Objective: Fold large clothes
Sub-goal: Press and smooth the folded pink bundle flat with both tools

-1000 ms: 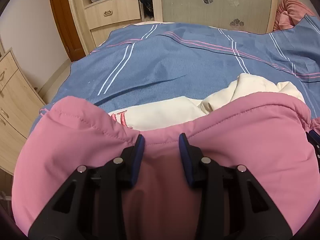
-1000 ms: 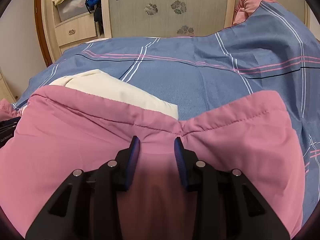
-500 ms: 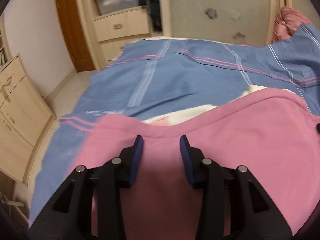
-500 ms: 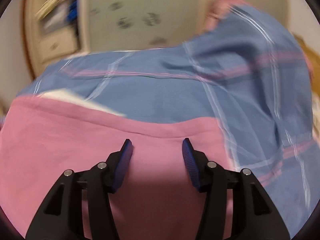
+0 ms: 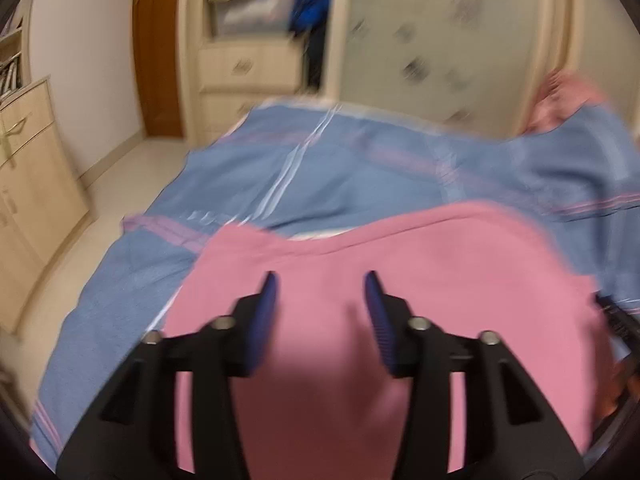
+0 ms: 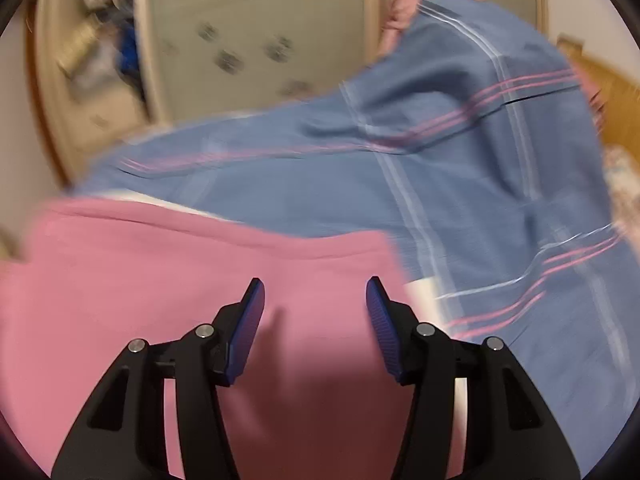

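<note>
Left wrist view: the left tongs stand apart and are opening, their blue pads clear of the cloth with nothing pinched between them. Beneath and beyond them the pink garment lies spread flat on the bed, its stitched far edge running across the middle of the frame. Its near part is cut off by the tongs' black arms and the bottom of the picture. A thin strip of cream cloth shows past that far edge, mostly covered; what it belongs to cannot be told. At the right rim a dark object is cropped and too blurred to name.

Right wrist view: the right tongs are also parted, at about mid width, holding nothing, above the same pink garment, whose right corner ends just beside the right pad.

The whole scene is motion-blurred, and no writing can be read anywhere.

Farther off, the blue bedcover with white and pink stripes carries the garment and rises in a heap to the right. Behind the bed stands a pale wardrobe with frosted, flower-patterned doors. Its open shelf holds a clear storage box with a yellowish bundle on top and a dark blue cloth hanging beside it. Closed drawers sit below.
</note>
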Demonstrator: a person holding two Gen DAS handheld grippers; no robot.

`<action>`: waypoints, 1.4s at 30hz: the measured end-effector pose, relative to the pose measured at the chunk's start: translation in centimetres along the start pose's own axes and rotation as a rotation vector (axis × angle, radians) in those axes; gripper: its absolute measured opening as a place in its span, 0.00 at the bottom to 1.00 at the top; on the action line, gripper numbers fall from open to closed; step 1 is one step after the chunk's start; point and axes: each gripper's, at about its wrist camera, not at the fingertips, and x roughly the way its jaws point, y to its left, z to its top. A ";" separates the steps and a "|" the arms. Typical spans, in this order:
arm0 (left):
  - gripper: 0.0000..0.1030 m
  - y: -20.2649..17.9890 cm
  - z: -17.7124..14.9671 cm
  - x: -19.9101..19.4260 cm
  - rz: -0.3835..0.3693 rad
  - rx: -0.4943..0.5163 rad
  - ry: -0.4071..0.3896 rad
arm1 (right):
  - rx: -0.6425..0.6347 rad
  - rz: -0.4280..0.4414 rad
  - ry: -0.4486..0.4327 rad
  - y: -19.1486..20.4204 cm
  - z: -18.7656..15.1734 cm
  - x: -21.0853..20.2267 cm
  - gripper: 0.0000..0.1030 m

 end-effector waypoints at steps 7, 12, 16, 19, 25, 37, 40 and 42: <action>0.50 -11.1 -3.7 3.1 -0.026 0.288 0.127 | -0.258 0.119 0.086 10.5 -2.1 -0.8 0.54; 0.54 -10.9 -5.2 7.4 -0.012 0.267 0.216 | -0.267 0.098 0.154 10.3 -3.9 3.6 0.60; 0.55 -11.0 -6.2 8.7 0.011 0.271 0.200 | -0.305 0.037 0.114 11.2 -5.5 4.3 0.61; 0.55 -11.1 -6.9 8.8 0.029 0.261 0.166 | -0.309 0.021 0.096 11.5 -6.0 4.4 0.62; 0.50 -8.2 -4.1 3.8 -0.151 0.069 0.089 | -0.230 0.120 0.061 9.9 -3.1 0.8 0.63; 0.80 -9.2 -0.5 12.4 0.059 0.197 0.135 | -0.047 0.034 0.070 4.3 0.9 9.9 0.72; 0.82 -9.5 -1.3 14.1 0.101 0.199 0.131 | -0.113 -0.048 0.085 5.7 1.0 11.0 0.73; 0.83 -9.3 -1.4 14.8 0.106 0.186 0.148 | -0.132 -0.078 0.096 6.2 0.7 11.4 0.76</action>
